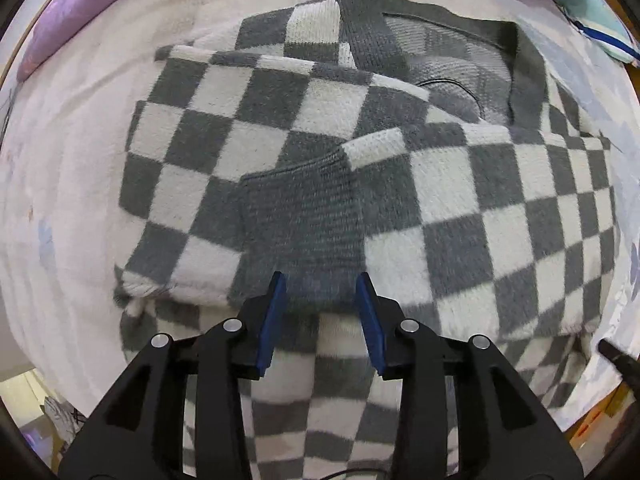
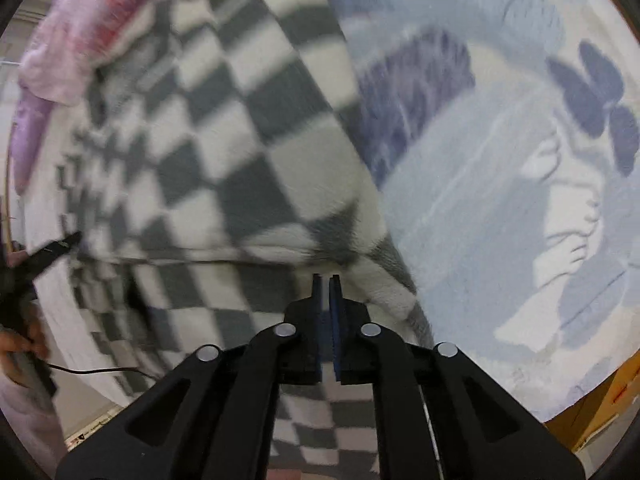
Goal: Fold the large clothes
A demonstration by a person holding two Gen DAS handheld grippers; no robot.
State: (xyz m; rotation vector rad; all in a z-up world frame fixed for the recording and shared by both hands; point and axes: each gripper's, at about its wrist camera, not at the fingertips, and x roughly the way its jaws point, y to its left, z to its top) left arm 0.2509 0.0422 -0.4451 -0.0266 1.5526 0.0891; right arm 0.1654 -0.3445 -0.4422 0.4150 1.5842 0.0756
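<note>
Grey-and-white checkered sweater (image 1: pixel 320 168) fills mid-frame on my bed sheet (image 1: pixel 60 200), sleeves folded in. Left gripper (image 1: pixel 322 312) spread over its cuff; right gripper (image 2: pixel 326 280) pinched together, maybe on the hem, can't tell.

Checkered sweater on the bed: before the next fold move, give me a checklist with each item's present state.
1. Left gripper open, fingers either side of the grey ribbed cuff: ok.
2. Cuff actually pinched by the left gripper: not ok, the jaws stand apart.
3. Right gripper shut: ok, only a sliver between the pads.
4. Right gripper holding the checkered sweater: cannot tell; fabric sits at the tips, but the view is motion-blurred.
5. Both sleeves folded across the sweater's body: ok in the left wrist view, though they lie unevenly.
6. Bedsheet beside the sweater free of obstacles: ok for the part in view.
</note>
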